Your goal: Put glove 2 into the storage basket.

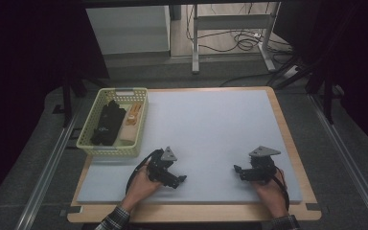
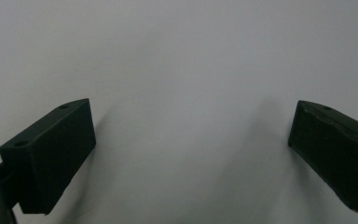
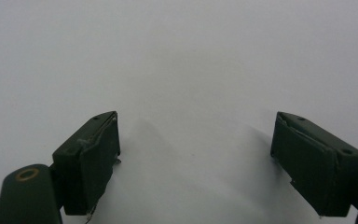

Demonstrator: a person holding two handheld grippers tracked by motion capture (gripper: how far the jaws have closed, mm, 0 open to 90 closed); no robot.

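Note:
My left gripper (image 1: 178,181) rests low over the pale blue-grey mat (image 1: 206,129) near its front left, held by a hand with a plaid cuff. In the left gripper view its black jaws stand wide apart with bare mat between them (image 2: 191,140). My right gripper (image 1: 239,171) sits near the front right of the mat, tips pointing left. Its jaws are also spread wide in the right gripper view, nothing between them (image 3: 196,149). A yellow-green basket (image 1: 116,148) at the left edge holds a black folded item (image 1: 107,123) and an orange-and-cream object (image 1: 132,118).
The mat lies on a wooden board (image 1: 292,143) whose rim shows around it. Dark rails run along both sides of the table. Beyond the far edge stand a white frame (image 1: 230,21) and loose cables (image 1: 242,40) on the floor.

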